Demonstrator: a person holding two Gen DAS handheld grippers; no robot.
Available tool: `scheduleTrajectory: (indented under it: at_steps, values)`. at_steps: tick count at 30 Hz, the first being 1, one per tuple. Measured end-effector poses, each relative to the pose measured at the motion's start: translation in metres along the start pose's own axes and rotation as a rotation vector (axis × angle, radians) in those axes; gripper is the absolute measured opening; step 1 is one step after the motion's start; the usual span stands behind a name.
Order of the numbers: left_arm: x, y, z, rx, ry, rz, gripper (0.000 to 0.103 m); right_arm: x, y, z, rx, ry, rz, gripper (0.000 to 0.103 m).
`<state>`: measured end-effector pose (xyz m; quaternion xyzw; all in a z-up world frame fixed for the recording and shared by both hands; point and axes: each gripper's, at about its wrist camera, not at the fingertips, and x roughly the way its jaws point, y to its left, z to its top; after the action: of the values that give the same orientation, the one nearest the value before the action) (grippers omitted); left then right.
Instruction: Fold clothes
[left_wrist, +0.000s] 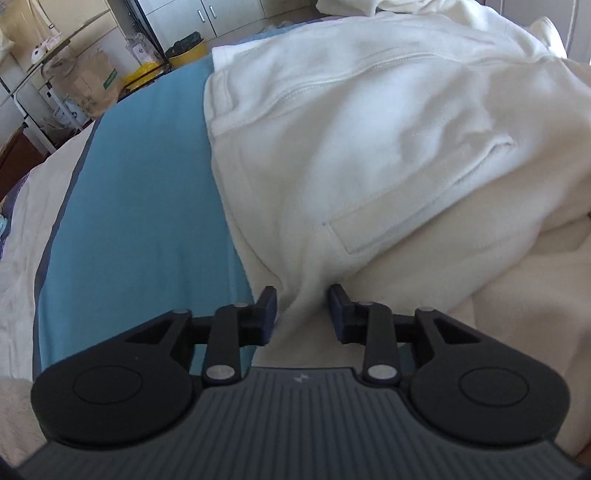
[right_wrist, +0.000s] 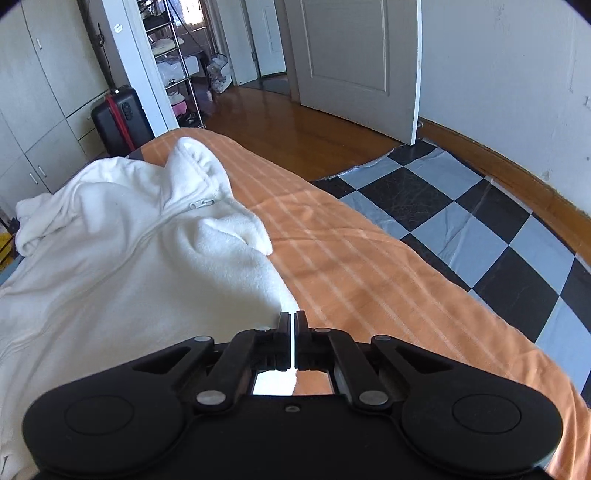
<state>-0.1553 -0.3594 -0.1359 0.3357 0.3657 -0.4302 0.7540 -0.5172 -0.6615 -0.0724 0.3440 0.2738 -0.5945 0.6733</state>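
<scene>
A white fleece zip jacket lies spread on the bed, with a slanted pocket facing up. In the right wrist view the same jacket shows its collar and zipper pull. My left gripper is open, its fingers on either side of a raised fold of the jacket's edge. My right gripper is shut on a thin edge of the jacket, which shows between the pads.
The bed has a blue sheet on the left and an orange striped cover on the right. Beyond the bed edge are a checkered floor mat, wooden floor, an open door and a dark suitcase.
</scene>
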Motion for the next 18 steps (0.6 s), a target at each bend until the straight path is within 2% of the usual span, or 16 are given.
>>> scheduleTrajectory:
  at_steps: [2,3,4,6,8,9,11,12,14,16,18]
  values:
    - [-0.013,-0.004,0.005,0.017,-0.054,0.003,0.048,-0.003,0.005,-0.002,-0.014,-0.007,0.002,0.01]
    - [-0.021,-0.006,0.009,0.025,-0.085,0.01,0.065,-0.004,0.007,-0.004,-0.009,-0.002,0.008,0.014]
    - [-0.031,-0.007,0.012,0.032,-0.117,0.023,0.072,-0.004,0.008,-0.006,0.009,0.013,0.021,0.027]
    - [-0.05,-0.009,0.018,0.053,-0.184,0.051,0.073,-0.004,0.011,-0.009,0.042,0.046,0.047,0.047]
    - [-0.069,-0.011,0.024,0.08,-0.253,0.07,0.073,0.0,0.015,-0.01,0.045,0.077,0.062,0.048]
    - [-0.077,-0.012,0.026,0.089,-0.284,0.052,0.073,0.001,0.018,-0.01,0.036,0.087,0.061,0.048]
    - [-0.092,-0.015,0.028,0.099,-0.337,-0.035,0.075,0.0,0.021,-0.01,0.026,0.088,0.046,0.05]
    - [-0.097,-0.018,0.028,0.101,-0.352,-0.102,0.076,-0.002,0.019,-0.01,0.034,0.083,0.034,0.053]
    - [-0.1,-0.029,0.029,0.106,-0.349,-0.284,0.077,-0.006,0.012,-0.008,0.067,0.071,0.025,0.056]
    - [-0.096,-0.048,0.031,0.141,-0.318,-0.443,0.077,-0.01,0.002,-0.007,0.117,0.052,0.071,0.056]
    - [-0.094,-0.071,0.034,0.181,-0.297,-0.542,0.077,-0.017,-0.003,-0.008,0.157,0.029,0.13,0.055]
